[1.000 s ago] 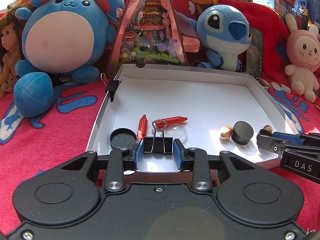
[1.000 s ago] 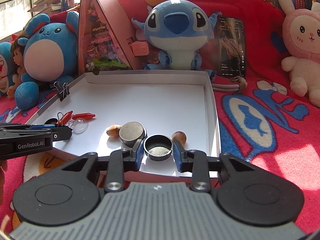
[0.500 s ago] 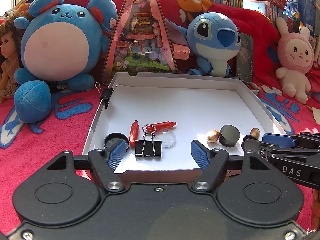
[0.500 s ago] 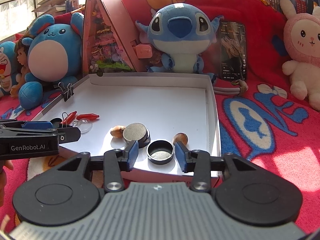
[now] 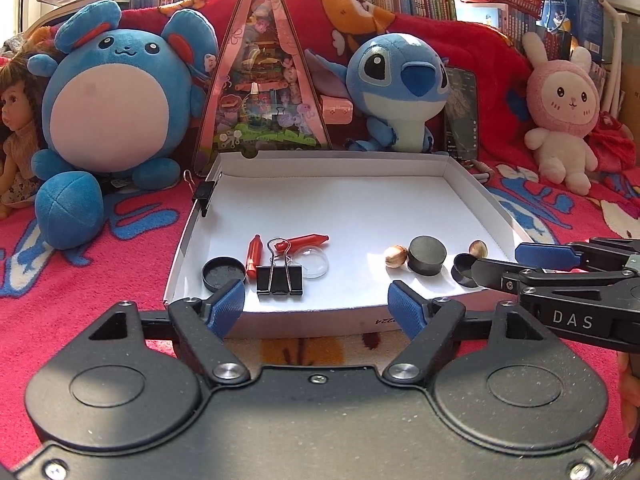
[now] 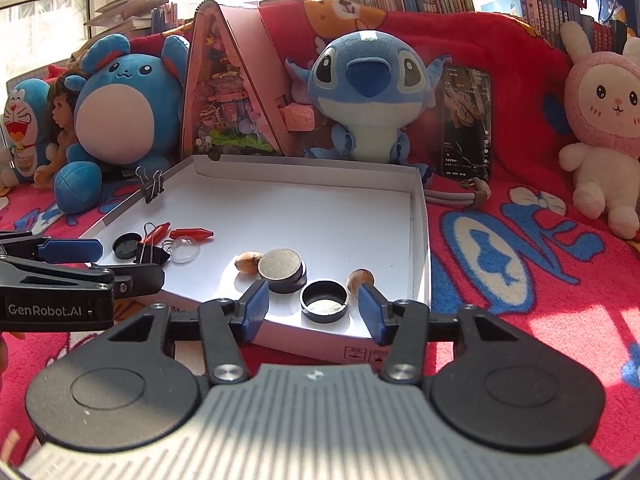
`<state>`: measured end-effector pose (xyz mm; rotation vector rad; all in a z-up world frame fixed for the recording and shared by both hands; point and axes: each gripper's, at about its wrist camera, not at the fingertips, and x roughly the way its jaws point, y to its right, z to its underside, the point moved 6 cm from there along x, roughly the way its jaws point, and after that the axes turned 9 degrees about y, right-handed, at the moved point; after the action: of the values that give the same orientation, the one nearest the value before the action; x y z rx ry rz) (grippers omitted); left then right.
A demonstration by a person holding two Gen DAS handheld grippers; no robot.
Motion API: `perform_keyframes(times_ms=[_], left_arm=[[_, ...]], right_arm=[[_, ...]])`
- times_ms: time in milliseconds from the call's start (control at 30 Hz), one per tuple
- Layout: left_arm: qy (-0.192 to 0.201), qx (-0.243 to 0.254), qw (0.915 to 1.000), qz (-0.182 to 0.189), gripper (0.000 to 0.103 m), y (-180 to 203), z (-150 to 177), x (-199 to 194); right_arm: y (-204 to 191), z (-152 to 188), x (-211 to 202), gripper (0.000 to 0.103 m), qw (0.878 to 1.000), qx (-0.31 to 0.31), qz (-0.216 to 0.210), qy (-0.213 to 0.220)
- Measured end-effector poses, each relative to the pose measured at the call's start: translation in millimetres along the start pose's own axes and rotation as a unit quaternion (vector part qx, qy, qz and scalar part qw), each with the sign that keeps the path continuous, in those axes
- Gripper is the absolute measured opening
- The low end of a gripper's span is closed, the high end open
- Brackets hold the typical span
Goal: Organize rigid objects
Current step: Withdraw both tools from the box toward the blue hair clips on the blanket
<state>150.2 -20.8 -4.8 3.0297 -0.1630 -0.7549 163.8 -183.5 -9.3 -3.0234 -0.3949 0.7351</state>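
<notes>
A white cardboard tray (image 5: 472, 184) lies on the red blanket. My left gripper (image 5: 316, 306) hovers at the tray's near edge with its jaws opening. The black binder clip (image 5: 279, 278) lies free in the tray just beyond the pads. Beside the clip are a black lid (image 5: 223, 273), two red pointed pieces (image 5: 254, 256) and a clear dome (image 5: 314, 263). My right gripper (image 6: 313, 310) is also opening. A small black round cup (image 6: 324, 301) sits between its blue pads, untouched. A grey-topped puck (image 6: 280, 268) and two nuts (image 6: 248, 261) lie near the cup.
Plush toys ring the tray: a blue mouse (image 5: 120, 104), a blue alien (image 5: 400, 84) and a pink rabbit (image 5: 560, 120). A doll (image 5: 16, 140) sits far left. A pink triangular box (image 5: 260, 92) and a phone (image 6: 466, 120) stand behind. Another clip (image 5: 204, 196) grips the tray's left wall.
Both grippers went from shut to open and drew back and up from the tray. The left let go of the binder clip, the right let go of the black cup.
</notes>
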Motion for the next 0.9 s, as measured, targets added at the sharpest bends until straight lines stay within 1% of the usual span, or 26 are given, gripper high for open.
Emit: perform_keyframes(times_ms=[367,767,900], left_arm=[[-0.002,0.002,0.9998,0.021,0.078,11.1,10.4,-22.1],[-0.024,0.016,0.9957,0.088,0.078,46.9,37.5,-51.3],[-0.039,0.009,0.9915,0.124,0.072,59.9,47.4,-58.9]], right_arm=[[4.5,-0.9,-15.2,0.067,1.0,0.007,-0.004,0.01],[10.1,1.8,-23.3,0.07,1.0,0.01,-0.008,0.01],[13.9,6.7,-24.7,0.071,1.0,0.008,-0.004,0.006]])
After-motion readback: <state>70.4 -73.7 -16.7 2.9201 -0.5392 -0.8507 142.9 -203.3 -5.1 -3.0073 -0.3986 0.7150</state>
